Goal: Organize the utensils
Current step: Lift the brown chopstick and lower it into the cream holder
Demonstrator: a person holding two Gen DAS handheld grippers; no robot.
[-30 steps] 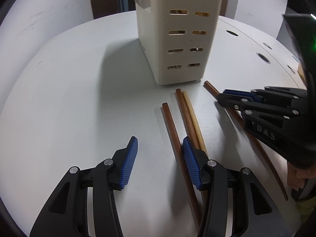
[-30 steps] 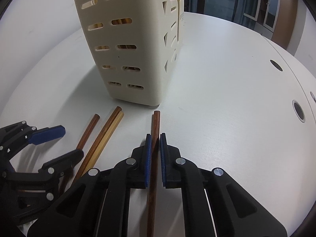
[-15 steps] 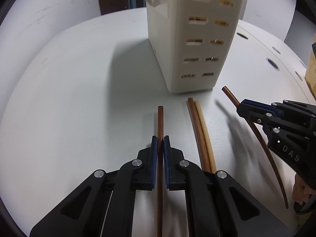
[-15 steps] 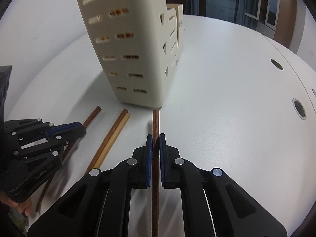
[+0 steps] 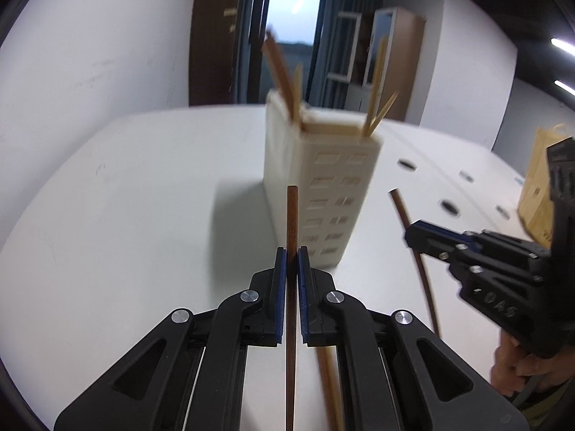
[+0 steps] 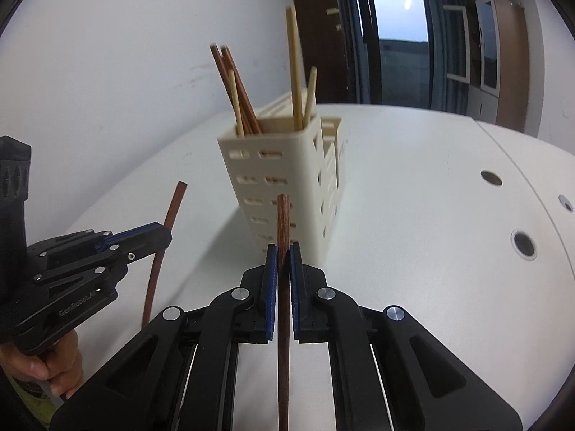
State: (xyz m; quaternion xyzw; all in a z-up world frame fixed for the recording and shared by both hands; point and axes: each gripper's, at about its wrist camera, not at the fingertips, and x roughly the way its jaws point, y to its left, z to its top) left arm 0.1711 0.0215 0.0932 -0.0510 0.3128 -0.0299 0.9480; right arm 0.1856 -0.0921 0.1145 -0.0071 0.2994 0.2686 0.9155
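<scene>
Chopsticks — light, stiff, slippery — ride clamped mid-shaft, one in the left tool (image 5: 291,251), one (image 6: 283,237) in the right tool (image 6: 283,249), before the holder (image 6: 287,179) on the counter (image 6: 431,215).

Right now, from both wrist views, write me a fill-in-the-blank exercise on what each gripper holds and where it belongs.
1. The left gripper is shut on a dark brown ____.
2. The right gripper is clamped on a chopstick of ____ colour.
3. The upright chopsticks stand in the cream ____.
4. The holder stands on a ____ table.

Missing words: chopstick; dark brown; holder; white
</scene>
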